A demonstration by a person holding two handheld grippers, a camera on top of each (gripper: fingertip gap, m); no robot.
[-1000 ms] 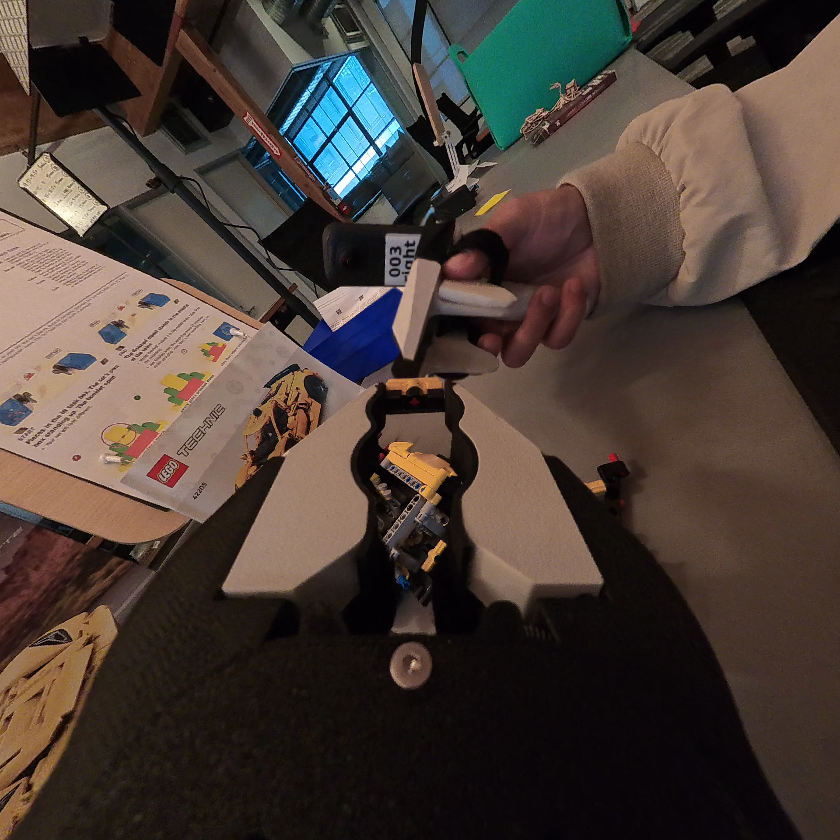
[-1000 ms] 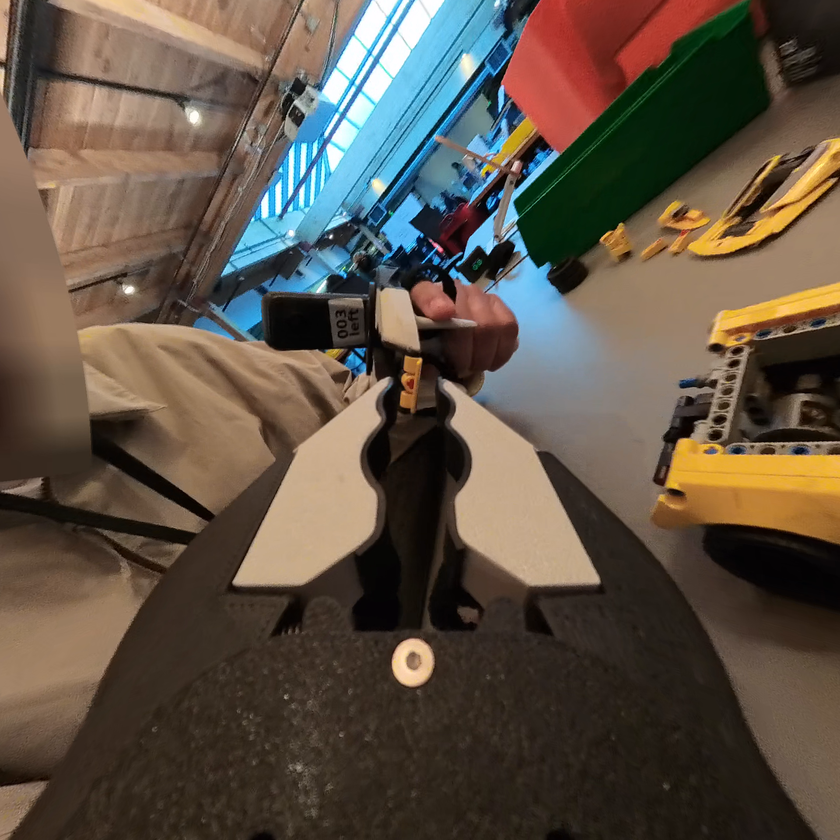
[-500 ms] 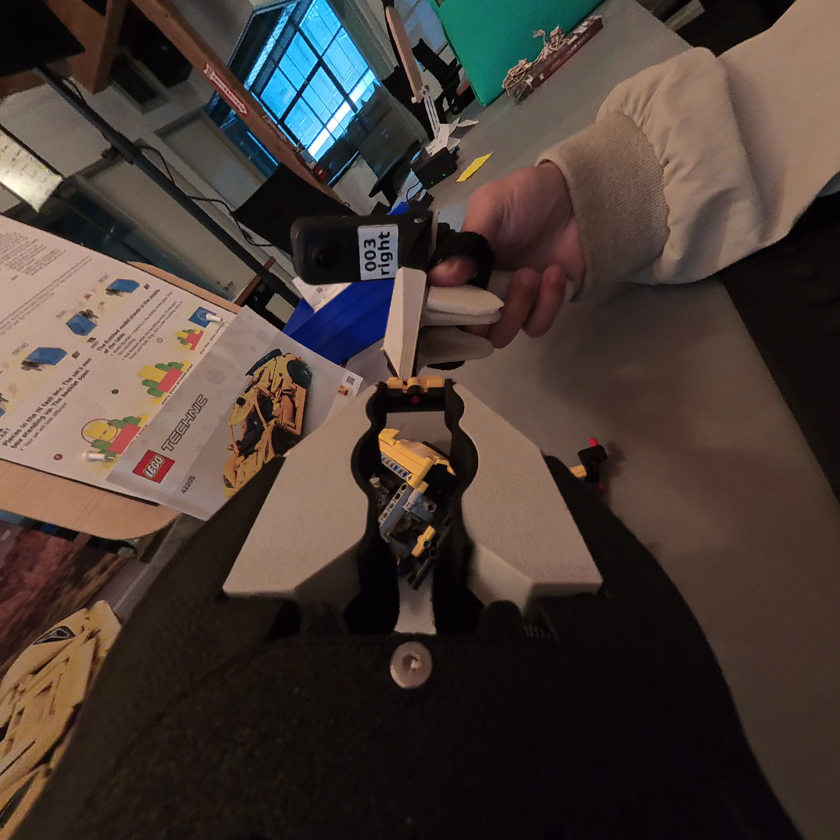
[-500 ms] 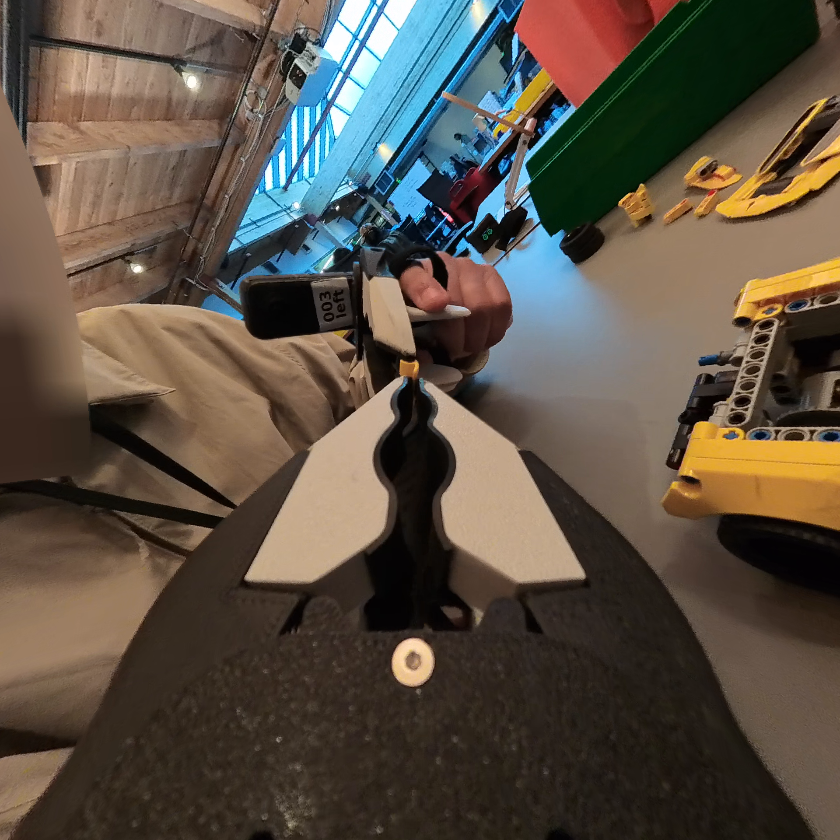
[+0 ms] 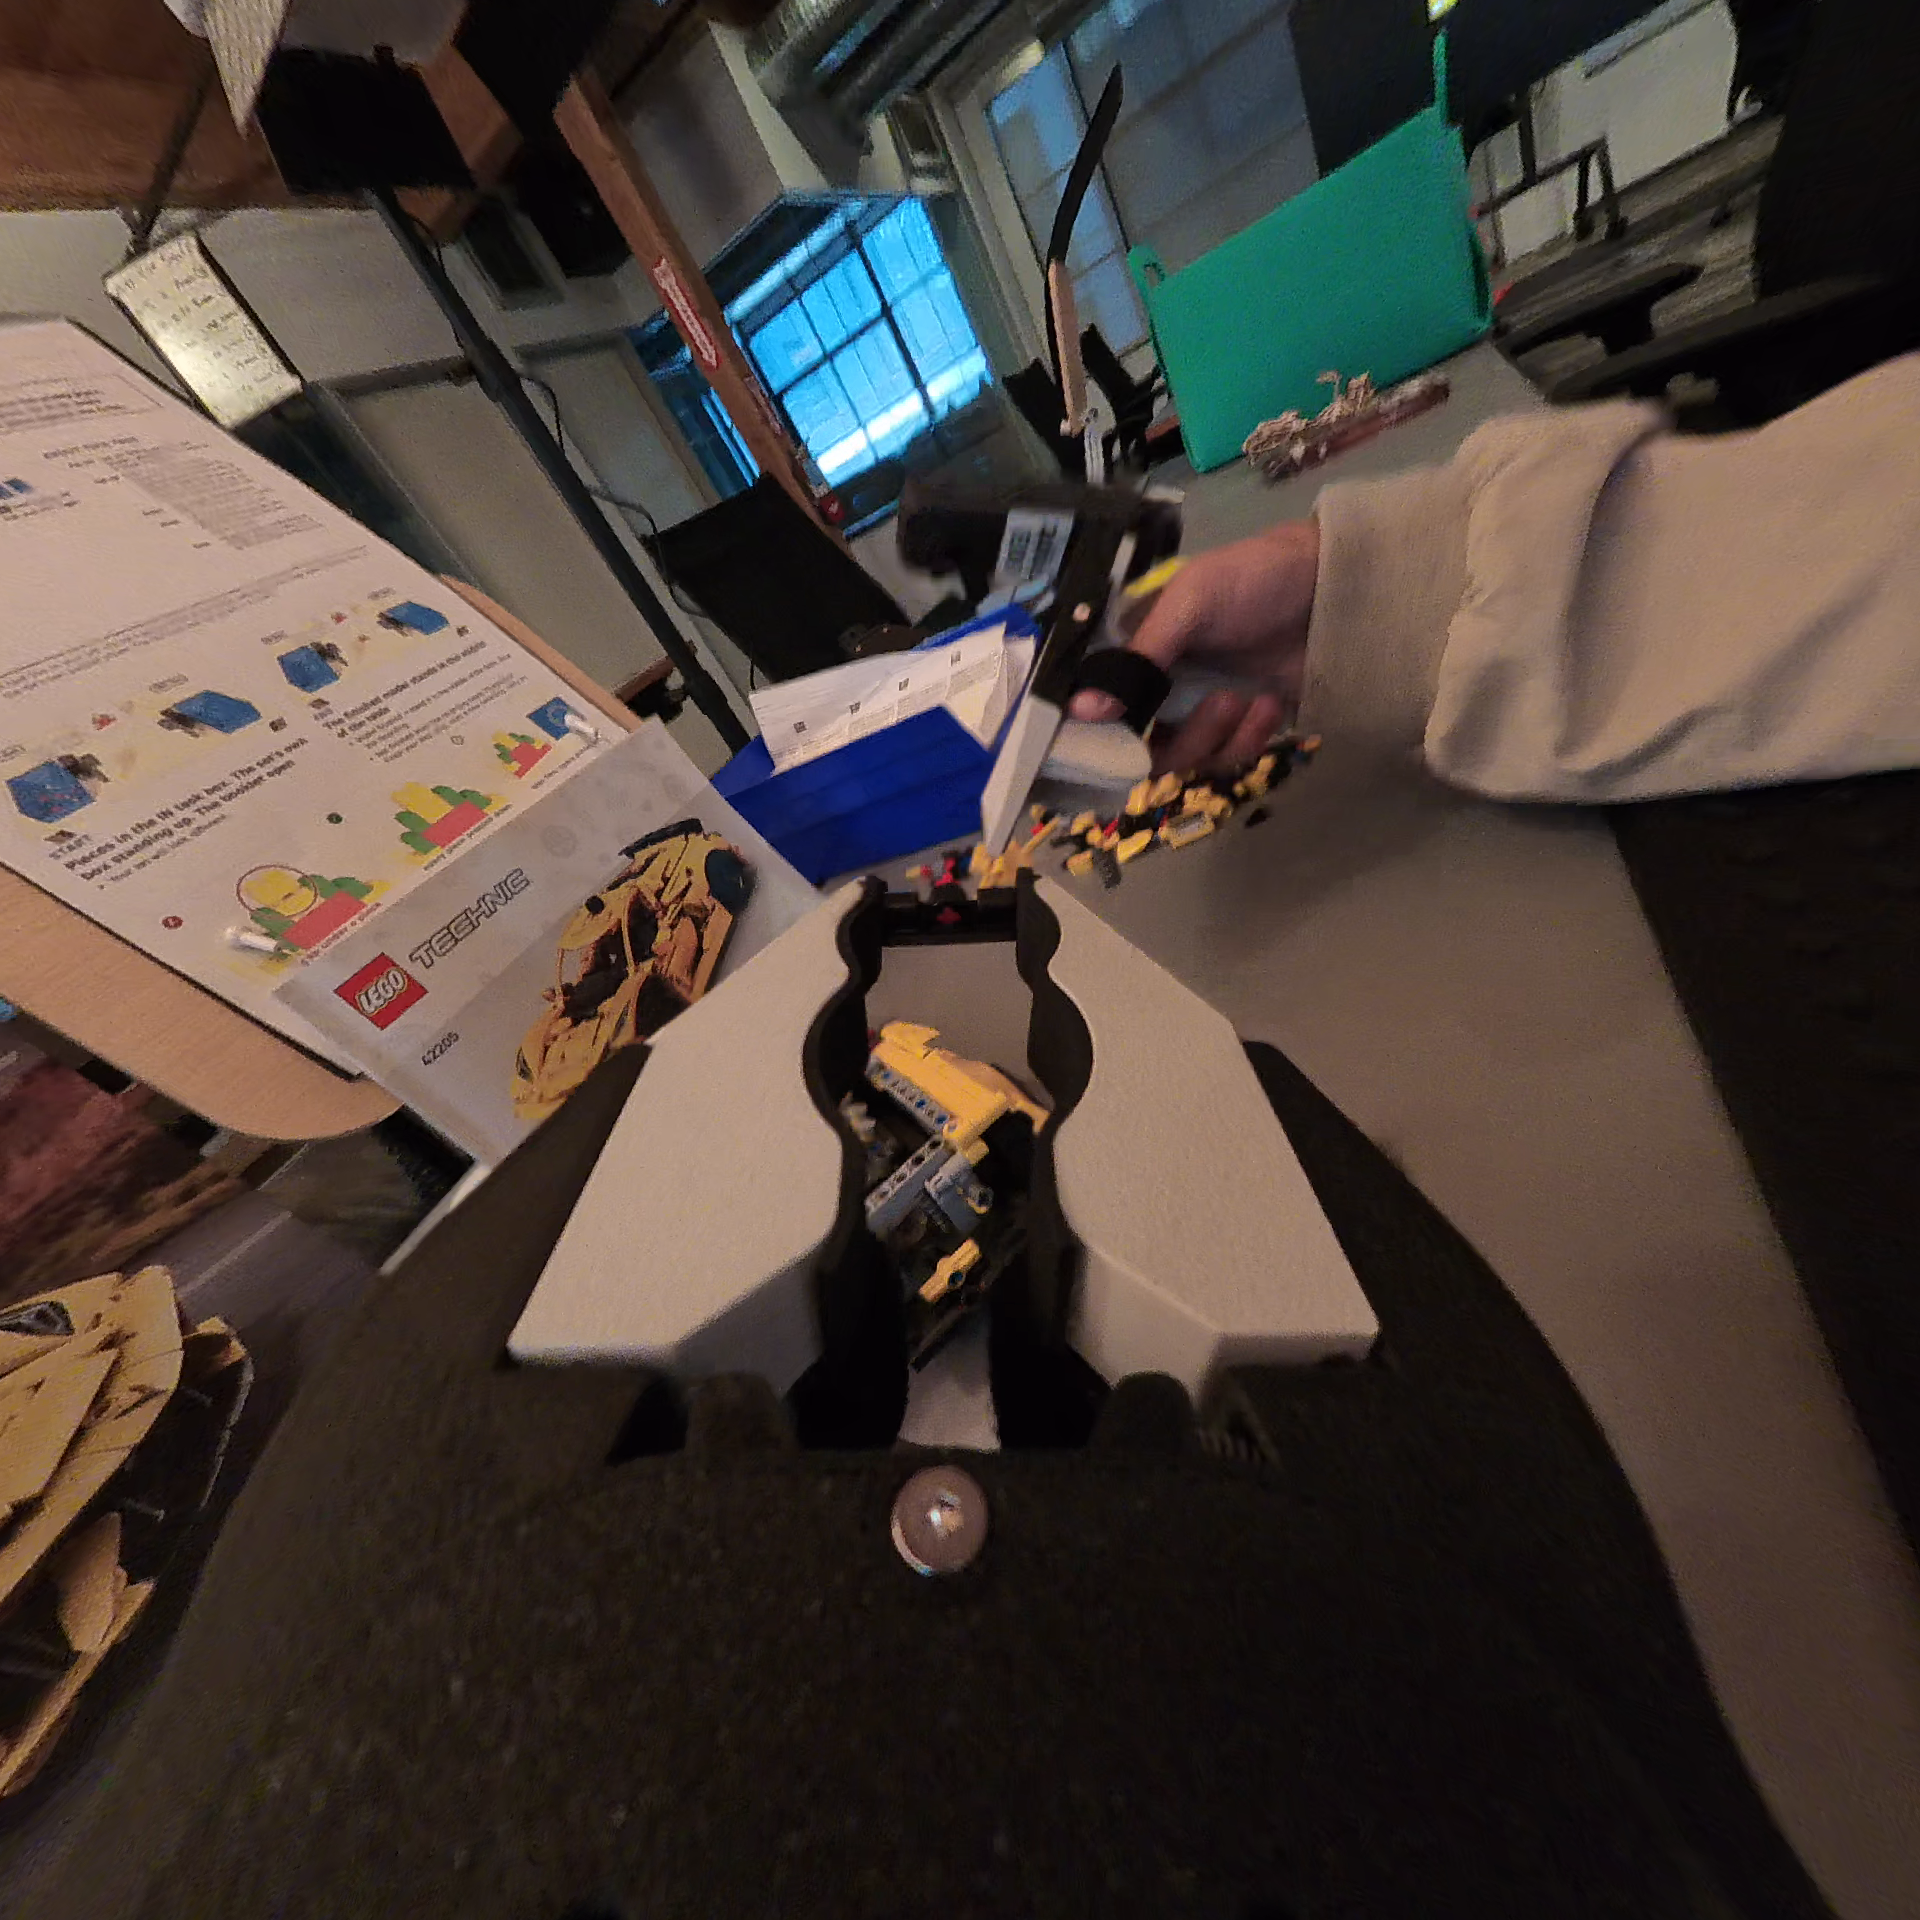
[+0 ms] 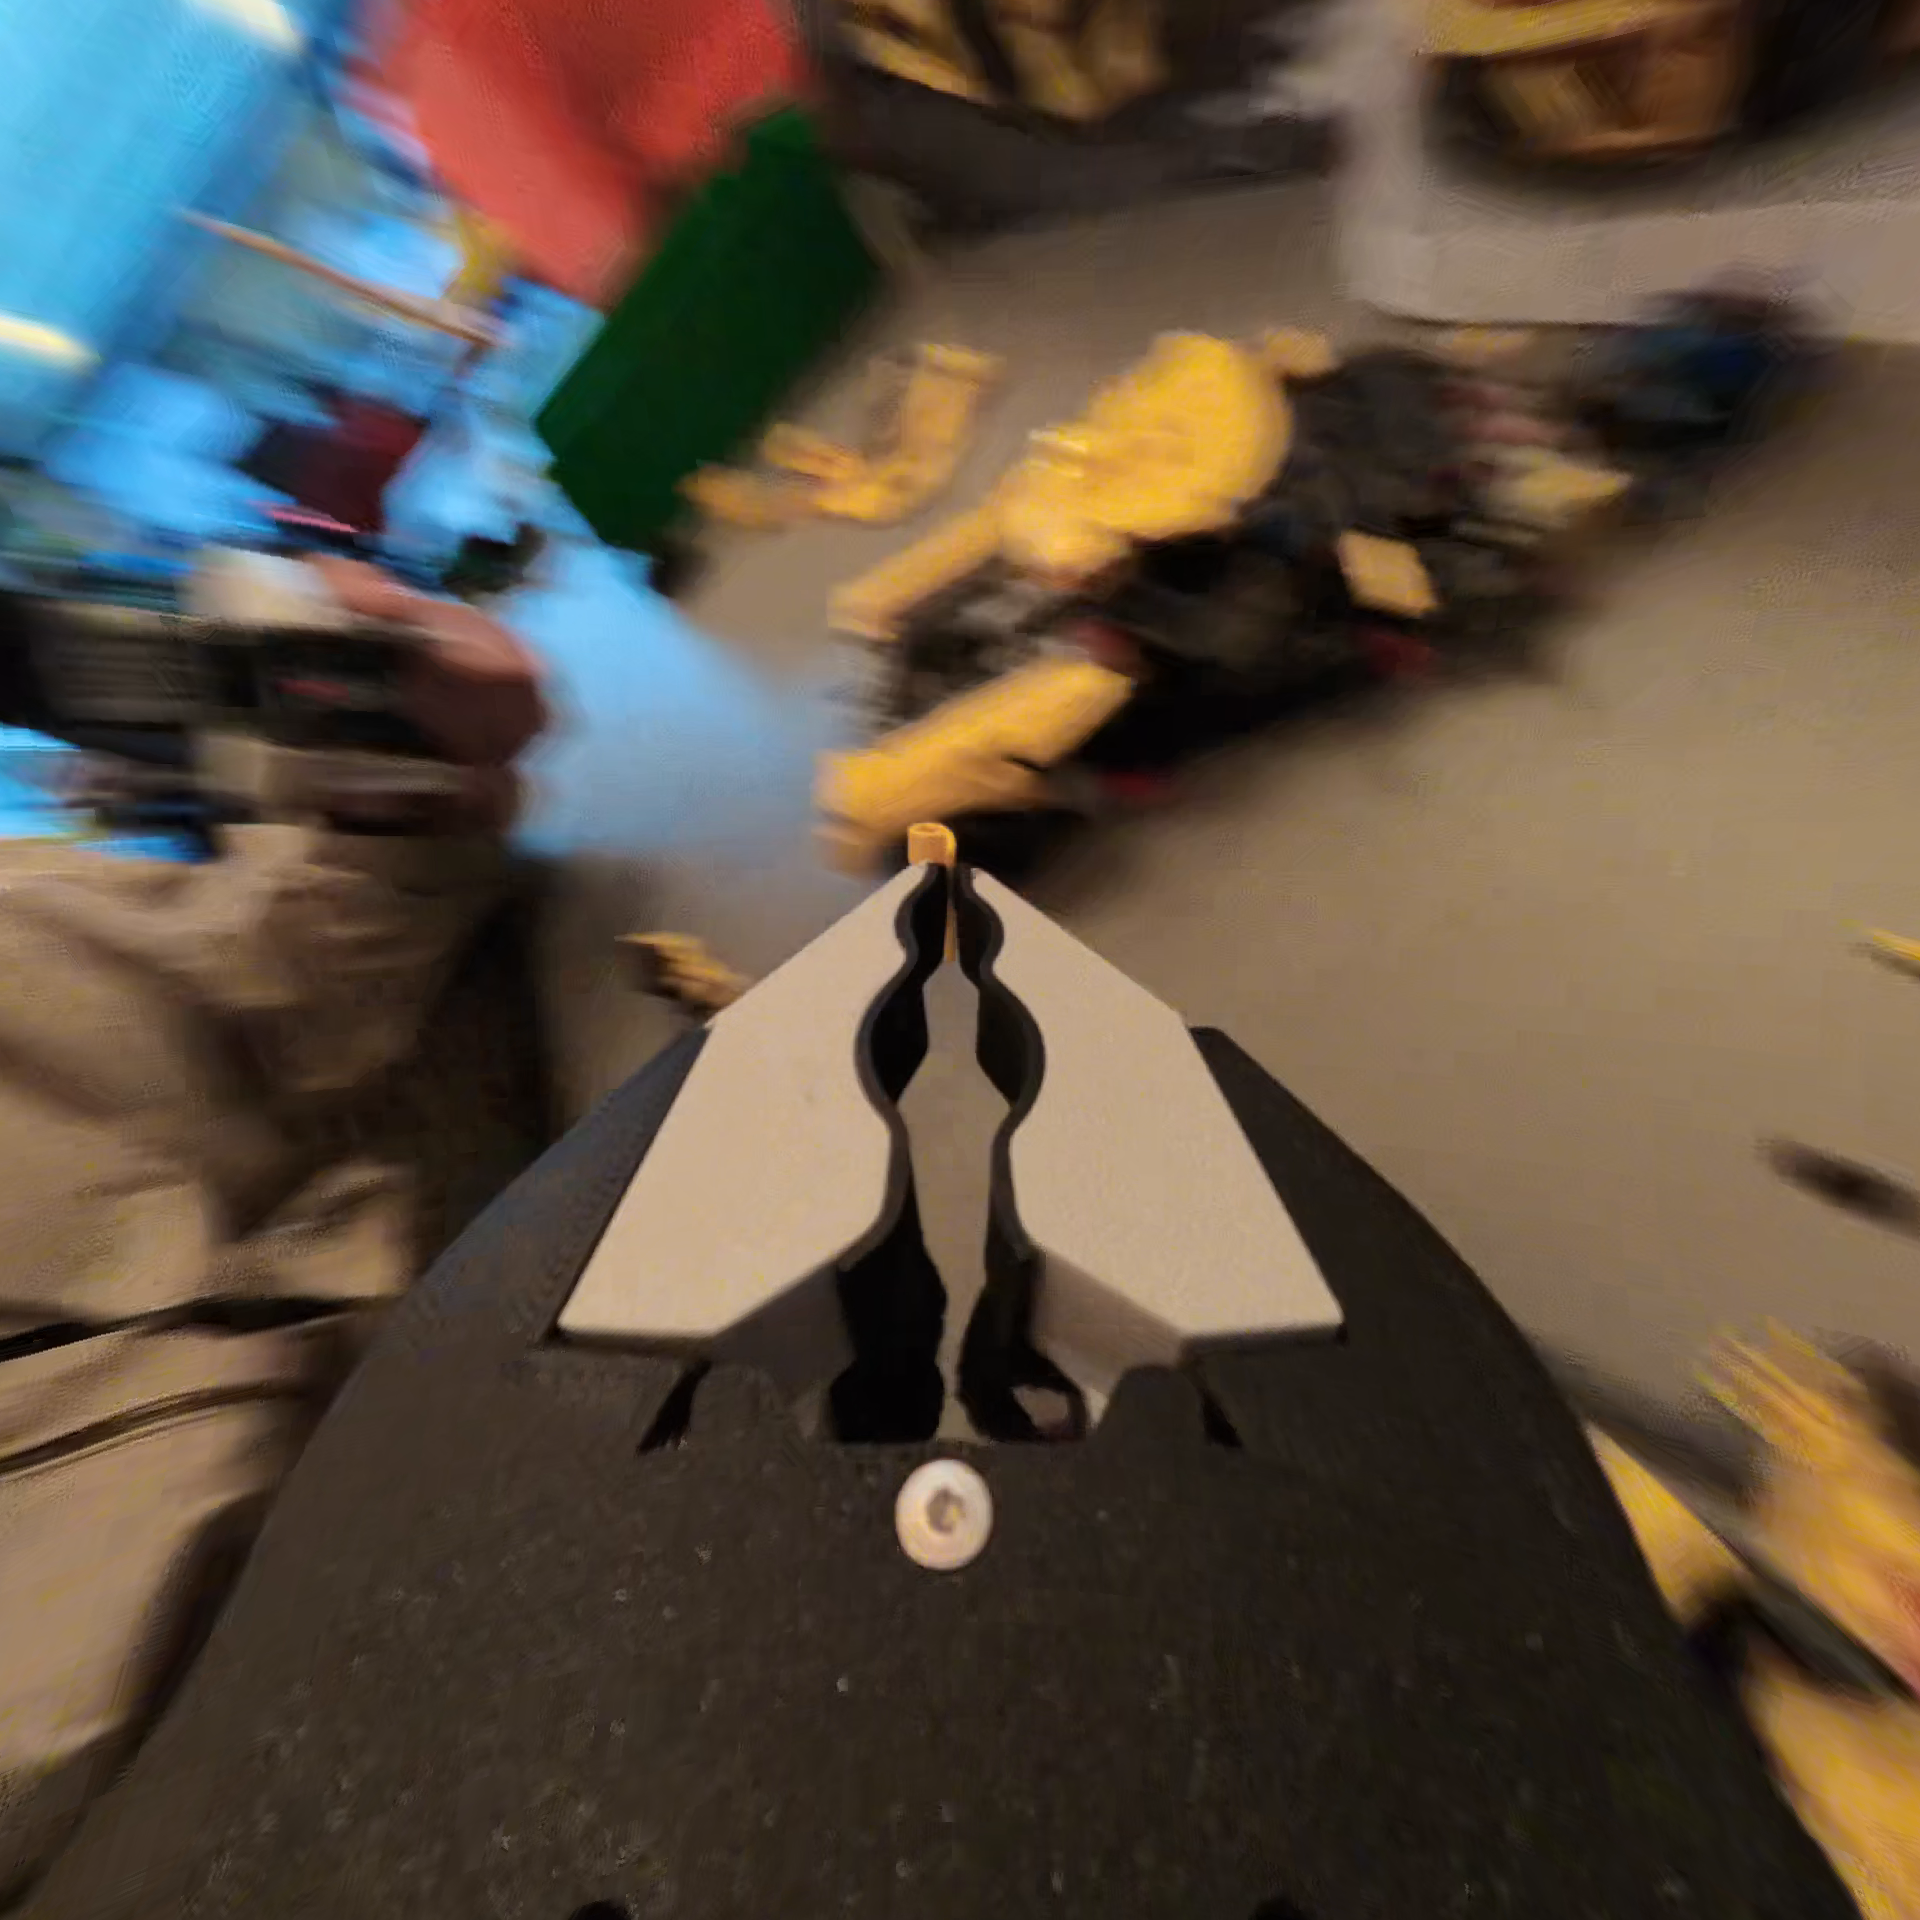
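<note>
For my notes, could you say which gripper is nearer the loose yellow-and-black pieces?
Right. The right gripper is at the edge of the loose pieces; the left gripper hangs short of them, holding a black piece.

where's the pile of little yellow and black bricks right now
In the left wrist view, the pile of loose bricks lies on the grey table, right of the blue box and just under the person's hand.

Black textured claw body, grey fingers, silver screw, beige sleeve
</note>
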